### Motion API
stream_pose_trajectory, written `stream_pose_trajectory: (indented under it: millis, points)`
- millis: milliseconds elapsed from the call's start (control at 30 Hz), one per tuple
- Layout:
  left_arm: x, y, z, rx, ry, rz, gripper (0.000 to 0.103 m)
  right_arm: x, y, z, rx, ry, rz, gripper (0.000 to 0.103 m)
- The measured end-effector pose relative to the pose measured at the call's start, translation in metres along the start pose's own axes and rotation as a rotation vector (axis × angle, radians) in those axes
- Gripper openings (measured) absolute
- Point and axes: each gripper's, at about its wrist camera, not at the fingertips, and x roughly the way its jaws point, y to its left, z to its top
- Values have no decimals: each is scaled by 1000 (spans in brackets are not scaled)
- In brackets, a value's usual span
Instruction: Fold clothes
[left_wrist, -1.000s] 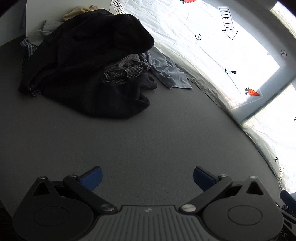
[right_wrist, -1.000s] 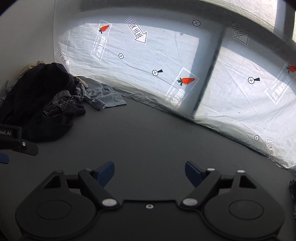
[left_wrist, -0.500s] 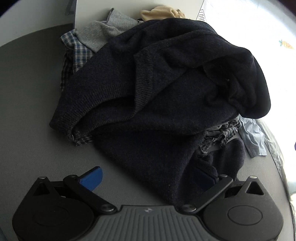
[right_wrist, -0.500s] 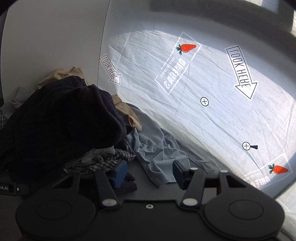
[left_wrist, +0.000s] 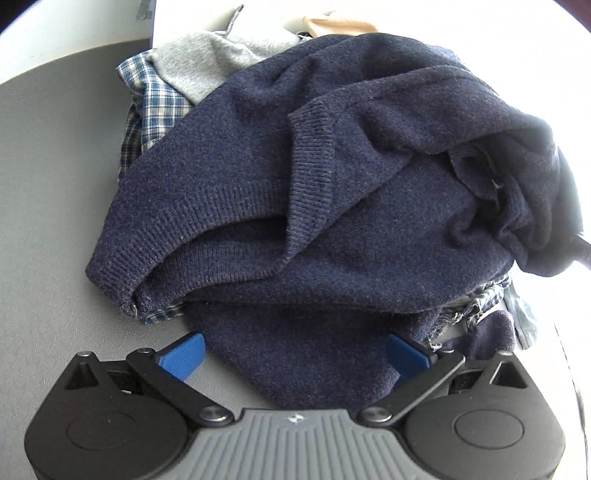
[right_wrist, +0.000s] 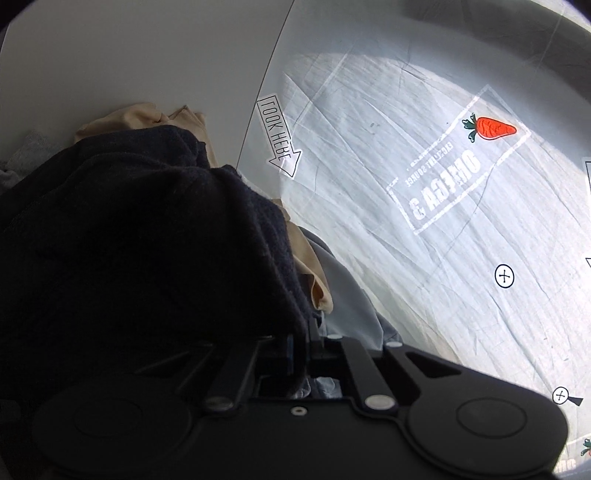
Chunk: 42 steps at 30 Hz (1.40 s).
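Left tongs (left_wrist: 293, 354) gaping around navy sweater (left_wrist: 332, 192) hem, right tongs (right_wrist: 299, 354) clenching sweater fabric (pile on grey worktop (left_wrist: 51, 177))

The left wrist camera looks forward over its hand-held gripper (left_wrist: 293, 354), close above the navy sweater (left_wrist: 332, 206) on the bench (left_wrist: 55, 184). The right wrist camera sits tight against that sweater (right_wrist: 129, 258), facing the printed sheet (right_wrist: 443, 240). Both views share the sweater pile.
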Motion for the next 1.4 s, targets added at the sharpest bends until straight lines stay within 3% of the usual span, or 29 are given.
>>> stream_pose_trajectory:
  millis: [233, 500, 733, 833, 900, 967, 1000, 1033, 1100, 1167, 1200, 1267, 1400]
  points:
    - [-30, -28, -9, 60, -33, -7, 103, -76, -44, -16, 120, -135, -188, 5]
    - [-87, -57, -49, 170, -97, -35, 103, -239, -115, -86, 277, -186, -473, 4]
    - [-140, -100, -141, 332, -89, -112, 103, -410, -177, -203, 334, -66, -819, 4]
    - [-155, -115, -191, 401, -48, -156, 103, -471, -206, -267, 468, 50, -941, 5]
    - [-163, -123, -221, 499, -36, -175, 103, -496, -212, -310, 504, 178, -988, 5]
    - [-171, -132, -252, 596, -23, -193, 103, -497, -217, -355, 528, 388, -943, 12]
    - [-175, -136, -267, 645, -17, -202, 103, -498, -220, -379, 543, 491, -913, 25]
    - [-179, -141, -282, 694, -11, -210, 103, -500, -217, -408, 606, 569, -827, 28]
    - [-183, -145, -301, 752, 8, -219, 103, -500, -209, -439, 754, 611, -736, 29]
    - [-184, -146, -312, 779, 33, -222, 103, -495, -192, -453, 843, 607, -655, 35]
    - [-180, -145, -312, 760, 52, -220, 103, -491, -183, -454, 852, 590, -610, 41]
    - [-169, -142, -308, 697, 98, -212, 103, -480, -166, -452, 861, 541, -530, 43]
    - [-136, -131, -288, 511, 218, -218, 103, -445, -168, -445, 1065, 404, -221, 46]
